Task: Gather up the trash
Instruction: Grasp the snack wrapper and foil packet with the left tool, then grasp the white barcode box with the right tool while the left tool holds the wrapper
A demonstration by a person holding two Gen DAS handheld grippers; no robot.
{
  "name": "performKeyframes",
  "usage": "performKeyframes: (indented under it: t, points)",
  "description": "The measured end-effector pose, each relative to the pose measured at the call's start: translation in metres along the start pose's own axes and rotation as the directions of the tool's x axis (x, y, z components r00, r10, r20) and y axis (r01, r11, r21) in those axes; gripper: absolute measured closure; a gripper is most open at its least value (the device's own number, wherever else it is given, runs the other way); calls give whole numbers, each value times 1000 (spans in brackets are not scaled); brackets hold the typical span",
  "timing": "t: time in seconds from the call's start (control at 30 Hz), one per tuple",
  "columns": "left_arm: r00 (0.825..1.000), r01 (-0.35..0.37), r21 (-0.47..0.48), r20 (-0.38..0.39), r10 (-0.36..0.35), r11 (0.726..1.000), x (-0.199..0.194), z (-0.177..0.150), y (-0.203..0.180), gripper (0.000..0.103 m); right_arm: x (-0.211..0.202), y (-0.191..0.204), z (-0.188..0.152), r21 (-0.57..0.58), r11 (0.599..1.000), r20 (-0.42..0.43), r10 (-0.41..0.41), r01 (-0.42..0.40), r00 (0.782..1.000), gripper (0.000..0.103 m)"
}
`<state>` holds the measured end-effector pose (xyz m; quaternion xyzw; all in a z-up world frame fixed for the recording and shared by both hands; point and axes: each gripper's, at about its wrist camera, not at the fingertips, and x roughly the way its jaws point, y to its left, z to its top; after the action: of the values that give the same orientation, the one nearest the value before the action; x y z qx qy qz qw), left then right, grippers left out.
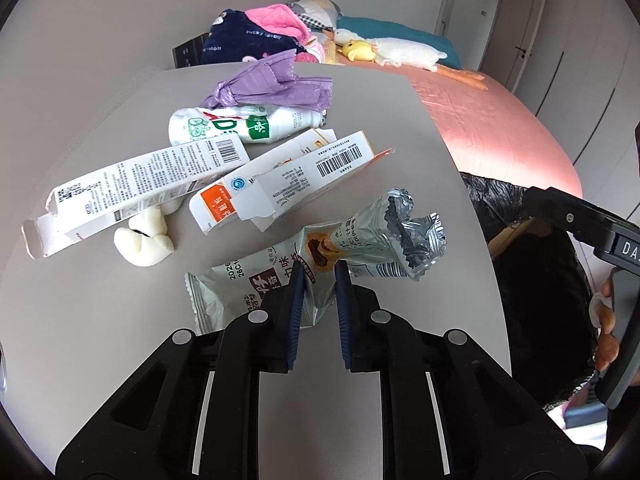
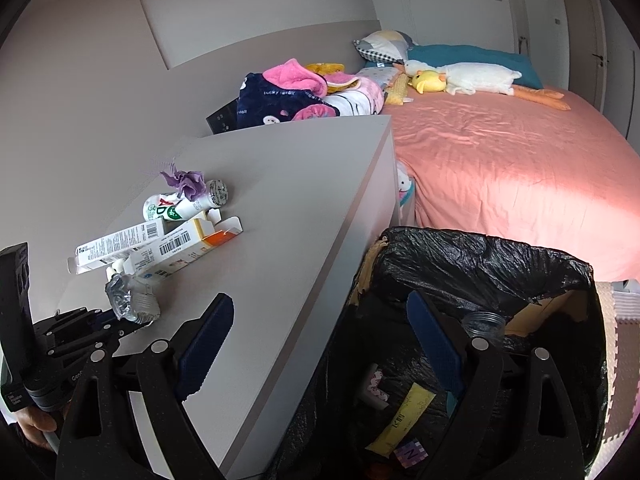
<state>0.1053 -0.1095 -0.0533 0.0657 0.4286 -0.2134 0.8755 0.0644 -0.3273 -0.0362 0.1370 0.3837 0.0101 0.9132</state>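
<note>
Left wrist view: the left tool [image 1: 318, 270] is clenched on a pale green wrapper [image 1: 320, 256], whose torn foil end sticks up just above the grey tabletop [image 1: 100, 320]. Beyond it lie two cartons [image 1: 280, 178], crumpled tissue [image 1: 144, 240], a white bottle [image 1: 240, 124] and a purple bag [image 1: 272, 84]. In the right wrist view the right tool [image 2: 320, 312] stands wide apart and bare, one finger over the tabletop edge, the other over a black-lined bin [image 2: 480, 256] beside the pink bed [image 2: 500, 152].

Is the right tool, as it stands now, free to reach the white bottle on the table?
Probably yes. The right tool is open and empty over the bin; the bottle lies uncovered across bare table, though boxes crowd its near side.
</note>
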Motion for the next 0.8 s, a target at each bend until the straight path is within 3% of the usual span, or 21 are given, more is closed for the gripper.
performKeyframes:
  t: [0.5, 0.8]
  points:
    - [989, -34, -168, 135, 58, 985, -67, 8, 65, 90, 26, 63, 10, -19, 993, -46, 117, -118, 992, 15]
    - [988, -55, -199, 132, 82, 978, -70, 6, 83, 90, 55, 99, 19, 16, 987, -80, 160, -159, 984, 14]
